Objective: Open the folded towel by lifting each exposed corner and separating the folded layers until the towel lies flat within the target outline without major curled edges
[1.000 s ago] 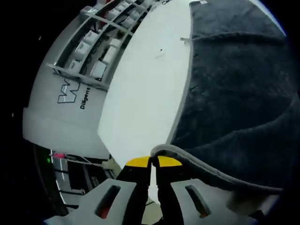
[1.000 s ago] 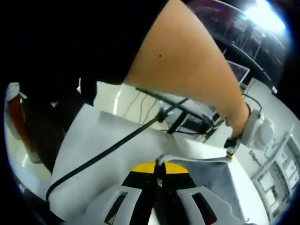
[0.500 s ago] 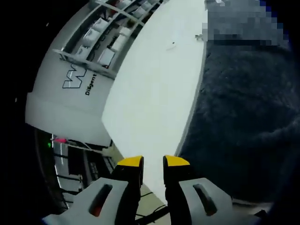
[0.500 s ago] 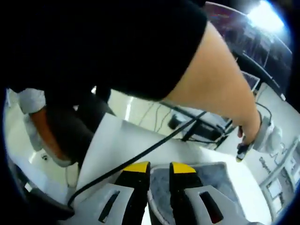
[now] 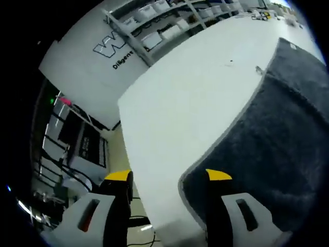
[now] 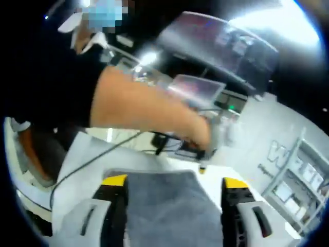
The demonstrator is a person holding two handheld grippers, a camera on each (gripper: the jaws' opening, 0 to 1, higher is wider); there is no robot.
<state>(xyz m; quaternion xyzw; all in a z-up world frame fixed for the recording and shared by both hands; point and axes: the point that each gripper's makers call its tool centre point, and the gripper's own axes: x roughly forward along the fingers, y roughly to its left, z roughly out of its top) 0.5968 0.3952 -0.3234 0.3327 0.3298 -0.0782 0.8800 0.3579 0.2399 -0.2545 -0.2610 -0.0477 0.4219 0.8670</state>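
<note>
both grippers, left [image 5: 167,177] & right [image 6: 175,181], are now gaping wide w/ nothing held, having let go of the towel [image 5: 277,149] edge. it's lying spread on the table [image 5: 190,98], so prob. near done.

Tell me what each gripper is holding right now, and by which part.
Nothing is held. The left gripper and the right gripper both stand open, and the gray towel lies on the white table, gripped by neither.
</note>
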